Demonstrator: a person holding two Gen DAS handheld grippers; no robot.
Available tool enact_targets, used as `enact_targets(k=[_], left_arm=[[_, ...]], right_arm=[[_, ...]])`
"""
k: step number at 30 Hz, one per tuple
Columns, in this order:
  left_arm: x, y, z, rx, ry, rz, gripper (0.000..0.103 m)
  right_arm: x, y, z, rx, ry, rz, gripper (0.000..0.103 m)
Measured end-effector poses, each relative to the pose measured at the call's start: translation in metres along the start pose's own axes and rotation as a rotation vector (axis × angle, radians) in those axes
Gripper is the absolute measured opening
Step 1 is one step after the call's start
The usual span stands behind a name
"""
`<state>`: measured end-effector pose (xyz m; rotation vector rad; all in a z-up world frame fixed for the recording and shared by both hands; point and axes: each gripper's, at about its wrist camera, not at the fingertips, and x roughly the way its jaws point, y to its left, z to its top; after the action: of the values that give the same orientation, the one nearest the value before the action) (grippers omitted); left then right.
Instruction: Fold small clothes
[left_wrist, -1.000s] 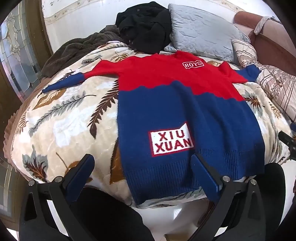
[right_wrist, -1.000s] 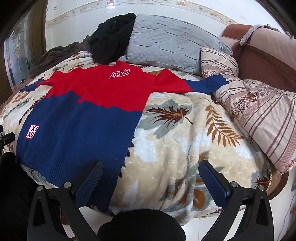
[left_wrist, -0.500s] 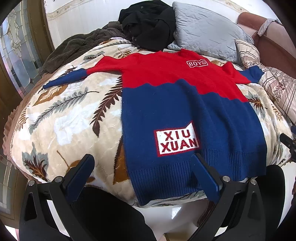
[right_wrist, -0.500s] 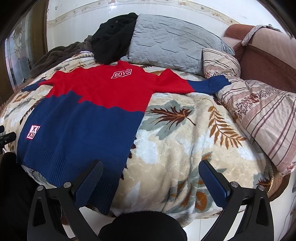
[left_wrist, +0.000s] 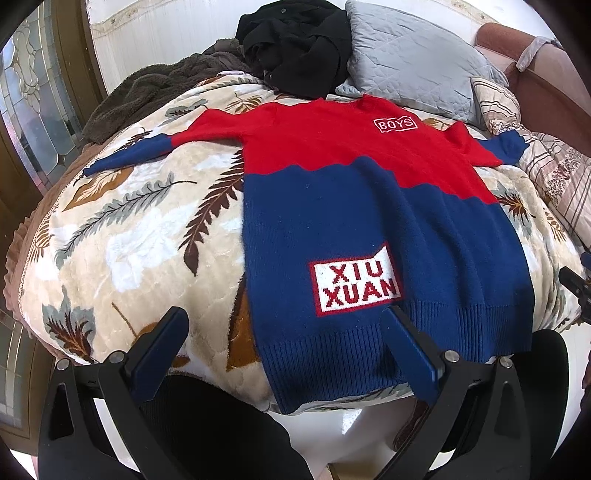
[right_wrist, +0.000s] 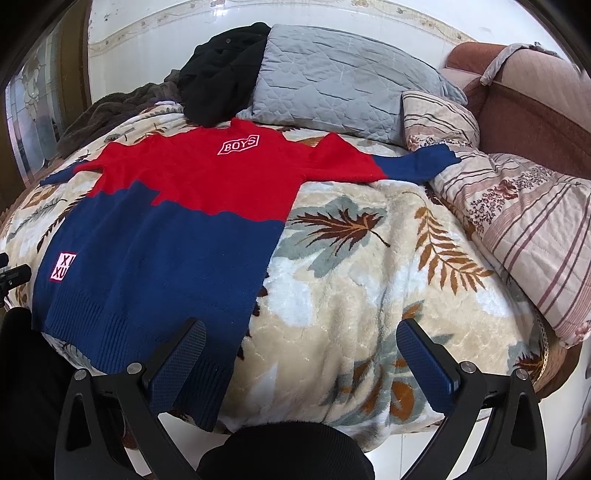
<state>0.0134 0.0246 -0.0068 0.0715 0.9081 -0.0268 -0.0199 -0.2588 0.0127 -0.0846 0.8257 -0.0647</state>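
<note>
A small red and navy sweater (left_wrist: 369, 206) lies flat, face up, on the leaf-print blanket (left_wrist: 122, 236), sleeves spread out, hem at the near bed edge. It also shows in the right wrist view (right_wrist: 177, 236). My left gripper (left_wrist: 284, 336) is open and empty, hovering above the hem's left corner. My right gripper (right_wrist: 303, 347) is open and empty above the hem's right corner, its left finger (right_wrist: 181, 362) over the ribbed hem. The tip of the right sleeve (right_wrist: 424, 162) rests on the striped quilt.
A grey quilted pillow (right_wrist: 332, 81), a black garment (right_wrist: 221, 81) and a brown fleece (left_wrist: 155, 88) lie at the head of the bed. A striped floral quilt (right_wrist: 524, 221) lies at the right, before a brown headboard (right_wrist: 535, 110). A glass door (left_wrist: 33, 110) stands left.
Both grippers have moved slightly forward over the bed, so the sweater sits a little lower and nearer in both views. Both stay open; the sweater has not moved.
</note>
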Motion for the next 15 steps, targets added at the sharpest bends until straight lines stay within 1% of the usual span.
enact_targets(k=[15], left_arm=[[-0.0029, 0.0005, 0.0021, 0.002, -0.006, -0.01, 0.103]], right_arm=[[-0.001, -0.0026, 0.0021, 0.006, 0.005, 0.005, 0.103]])
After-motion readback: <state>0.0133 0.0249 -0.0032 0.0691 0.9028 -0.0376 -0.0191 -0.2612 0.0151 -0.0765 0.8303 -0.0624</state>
